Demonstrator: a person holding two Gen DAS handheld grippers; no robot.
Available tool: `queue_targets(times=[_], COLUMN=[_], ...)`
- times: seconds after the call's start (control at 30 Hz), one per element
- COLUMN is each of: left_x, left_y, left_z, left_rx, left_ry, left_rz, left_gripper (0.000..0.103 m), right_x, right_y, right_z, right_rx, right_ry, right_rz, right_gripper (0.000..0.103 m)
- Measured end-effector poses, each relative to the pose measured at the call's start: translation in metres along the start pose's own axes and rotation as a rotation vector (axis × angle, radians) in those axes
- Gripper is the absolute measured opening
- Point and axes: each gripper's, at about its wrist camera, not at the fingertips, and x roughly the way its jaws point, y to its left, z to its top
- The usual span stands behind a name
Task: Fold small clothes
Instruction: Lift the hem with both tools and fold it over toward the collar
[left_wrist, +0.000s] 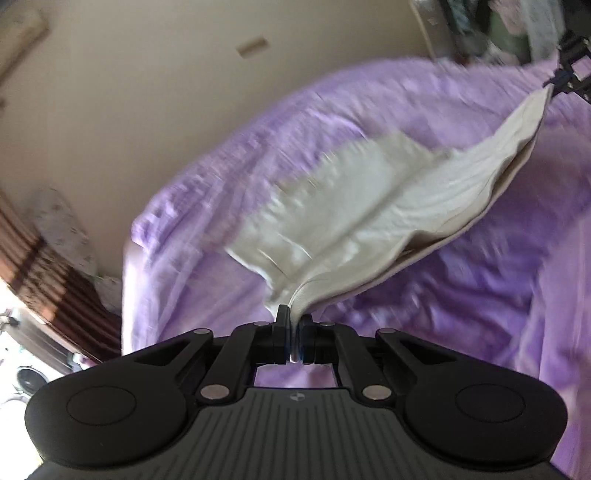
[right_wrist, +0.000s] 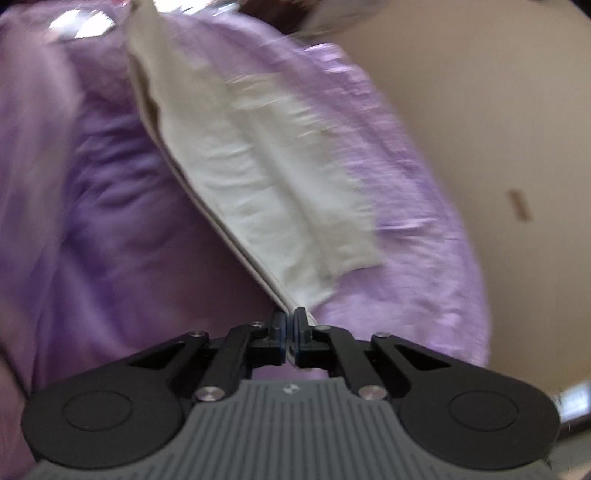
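Cream cloth garment (left_wrist: 369, 206), doubled, slung above purple bedspread (left_wrist: 480, 295); left claw (left_wrist: 293, 332) and right claw (right_wrist: 290, 328) each clamped tight on an end. Mid-fold, apparently. Next: lower onto bedspread, edges aligned, then release.

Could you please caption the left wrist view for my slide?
Left gripper and right gripper stretch a white cloth above a purple bedsheet.
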Motion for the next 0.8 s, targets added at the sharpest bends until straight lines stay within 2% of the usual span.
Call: queue_targets(times=[0.2,0.4,0.57,0.8], left_x=[-0.038,-0.072,-0.050,0.016], left_y=[0.014,0.017,0.020,0.047], left_z=[0.022,0.030,0.040,0.076], left_rx=[-0.038,-0.034,-0.029,-0.033], left_ry=[-0.074,-0.114,-0.093,-0.085], left_rz=[0.043,0.065,0.070,0.109], left_gripper=[0.003,0.003,0.003,0.003], right_x=[-0.042,-0.088,-0.095,-0.028], right_y=[-0.025,-0.034,-0.039,-0.079], right_z=[0.017,0.021,0.025,0.046], right_rx=[0.090,0.148,0.155,0.186], right_ry=[-0.081,-0.137,-0.155,-0.115], right_rz=[-0.133,-0.177,-0.171,-0.201], right_gripper=[0.000,0.000,0.000,0.000])
